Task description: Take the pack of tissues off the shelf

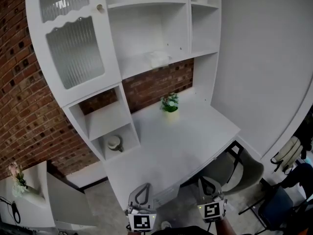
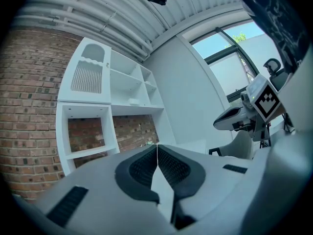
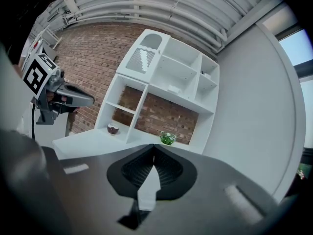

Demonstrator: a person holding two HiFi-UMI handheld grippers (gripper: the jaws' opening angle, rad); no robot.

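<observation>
The pack of tissues is a pale, soft packet lying on the middle shelf of the white shelf unit, above the brick back wall. It shows small in the left gripper view and in the right gripper view. My left gripper and right gripper hang low in front of the desk edge, far below the pack. In both gripper views the jaws meet tip to tip, left gripper and right gripper, with nothing between them.
A small potted plant stands on the white desk top below the shelf. A round brown bowl sits in the low left cubby. A ribbed-glass cabinet door is at the upper left. A grey chair stands under the desk's right.
</observation>
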